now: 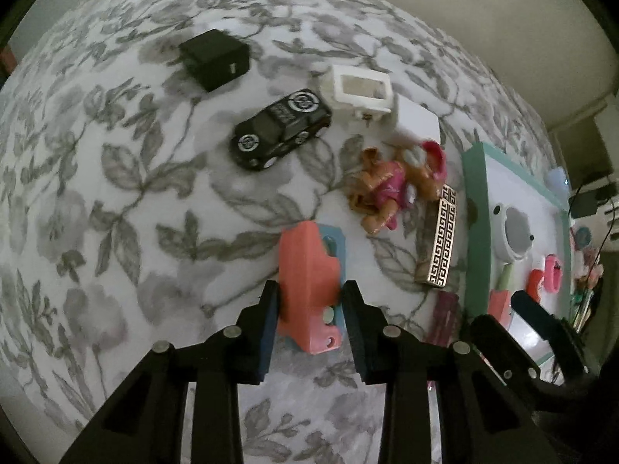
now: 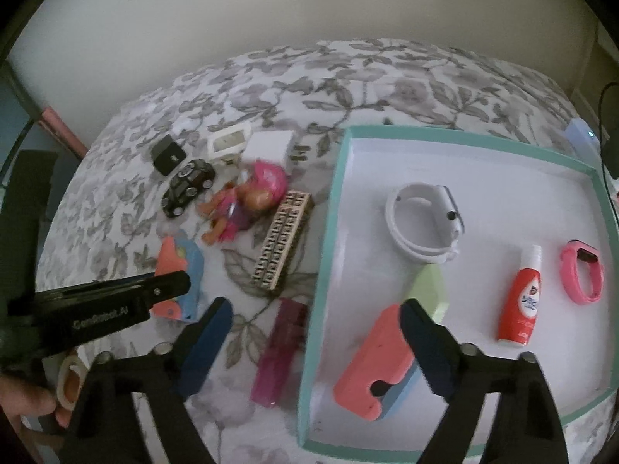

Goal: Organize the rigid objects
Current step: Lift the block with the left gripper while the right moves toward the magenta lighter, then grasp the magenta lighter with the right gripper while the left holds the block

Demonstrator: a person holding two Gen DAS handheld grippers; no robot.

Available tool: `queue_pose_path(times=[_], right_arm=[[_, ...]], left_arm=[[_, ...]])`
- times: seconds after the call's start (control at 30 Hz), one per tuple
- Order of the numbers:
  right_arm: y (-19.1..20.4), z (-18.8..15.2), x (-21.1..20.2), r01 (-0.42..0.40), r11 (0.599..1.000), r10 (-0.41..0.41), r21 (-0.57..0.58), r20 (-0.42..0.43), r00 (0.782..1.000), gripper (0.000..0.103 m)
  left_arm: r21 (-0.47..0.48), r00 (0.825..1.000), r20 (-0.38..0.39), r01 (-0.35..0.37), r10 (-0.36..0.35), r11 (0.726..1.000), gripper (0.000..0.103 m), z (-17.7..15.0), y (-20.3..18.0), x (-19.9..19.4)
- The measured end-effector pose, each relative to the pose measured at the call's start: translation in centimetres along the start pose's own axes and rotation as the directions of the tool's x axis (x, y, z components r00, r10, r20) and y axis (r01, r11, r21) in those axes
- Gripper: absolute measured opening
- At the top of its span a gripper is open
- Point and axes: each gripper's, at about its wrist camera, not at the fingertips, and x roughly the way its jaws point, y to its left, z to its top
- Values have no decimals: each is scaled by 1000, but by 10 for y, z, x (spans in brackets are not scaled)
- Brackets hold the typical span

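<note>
My left gripper (image 1: 310, 286) points down at the flowered bedspread, and both pads press the sides of a coral-and-blue toy piece (image 1: 305, 255). From the right wrist view that gripper (image 2: 168, 288) is seen side-on over the same piece (image 2: 182, 263). My right gripper (image 2: 315, 309) hangs open across the left rim of the teal-edged tray (image 2: 329, 232). Its right finger (image 2: 421, 332) sits over a second coral-and-blue piece (image 2: 375, 367) lying inside the tray. Its left finger (image 2: 209, 332) is above the bedspread. A magenta clear stick (image 2: 282, 348) lies between the two fingers, untouched.
On the bedspread lie a black toy car (image 1: 282, 127), a doll in pink (image 1: 390, 185), a gold-patterned box (image 1: 441, 239), a black box (image 1: 214, 60), a white frame (image 1: 361, 91). The tray holds a white watch (image 2: 425, 228), a green block (image 2: 429, 290), a red bottle (image 2: 522, 301), a pink band (image 2: 582, 274).
</note>
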Motion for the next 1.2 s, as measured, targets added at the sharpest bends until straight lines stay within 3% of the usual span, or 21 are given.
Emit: queue_pose_path(times=[0.2,0.33,0.47,0.57,1.0,1.2], right_arm=[[19,-2,-5,-38,997,38,-61,-3,999,71],[32,-5,2,-64,992,58,-105,-52,997,53],[36,-9,10,-33,992,22,-122,-93,995,51],[34,-11,16,-20,994,7,-103,-123,992,44],[60,-19,26,141,969,-176,-201,-169,970,44],[70,-25,39,124,971,-166,-204,-206,964,44]], left_arm=[[2,999,10,-42,42,999,35,2,5,-5],[2,999,4,-42,42,999,36,4,5,-2],[-8,999,-1,-36,36,999,36,7,4,1],[-7,999,-4,-38,38,999,36,9,4,2],[10,998,-12,-63,63,998,42,10,4,3],[5,998,-17,-60,60,998,44,11,6,3]])
